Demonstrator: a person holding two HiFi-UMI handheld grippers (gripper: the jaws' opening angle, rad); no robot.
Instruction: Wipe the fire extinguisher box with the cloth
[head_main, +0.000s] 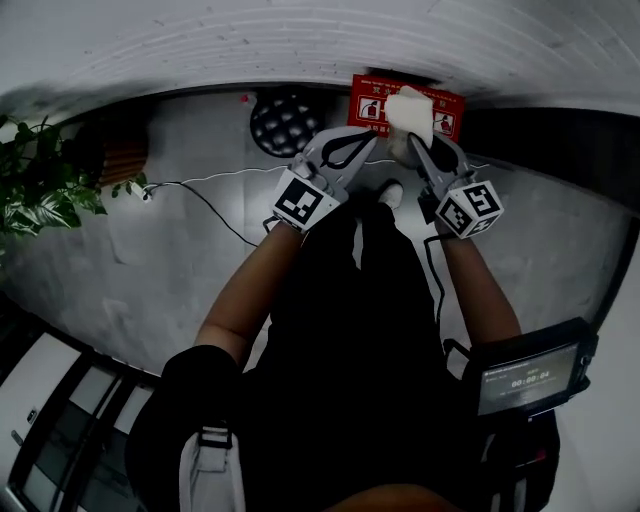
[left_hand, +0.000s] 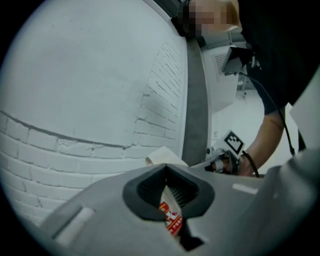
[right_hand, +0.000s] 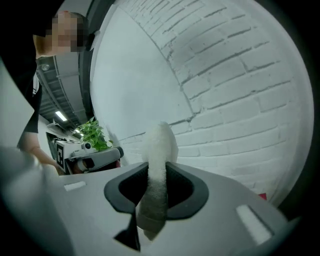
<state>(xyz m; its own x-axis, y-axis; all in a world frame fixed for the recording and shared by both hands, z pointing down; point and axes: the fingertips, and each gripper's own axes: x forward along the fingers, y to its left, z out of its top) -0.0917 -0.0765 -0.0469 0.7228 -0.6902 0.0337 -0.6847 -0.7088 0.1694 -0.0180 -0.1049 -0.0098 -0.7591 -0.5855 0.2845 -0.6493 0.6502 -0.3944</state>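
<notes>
The right gripper (head_main: 418, 142) is clamping a white cloth (head_main: 408, 112), which is sitting over the middle of the red fire extinguisher box (head_main: 366, 106). The box is standing at the foot of the white brick wall (head_main: 300, 40). The left gripper (head_main: 362, 146) is hovering just beside the cloth, its jaws nearly together and empty.

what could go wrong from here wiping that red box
The white fluffy cloth is pinched only as a thin fold by the right gripper, so it may slip out against the red fire extinguisher box. The left gripper sits close beside and could bump it.
</notes>
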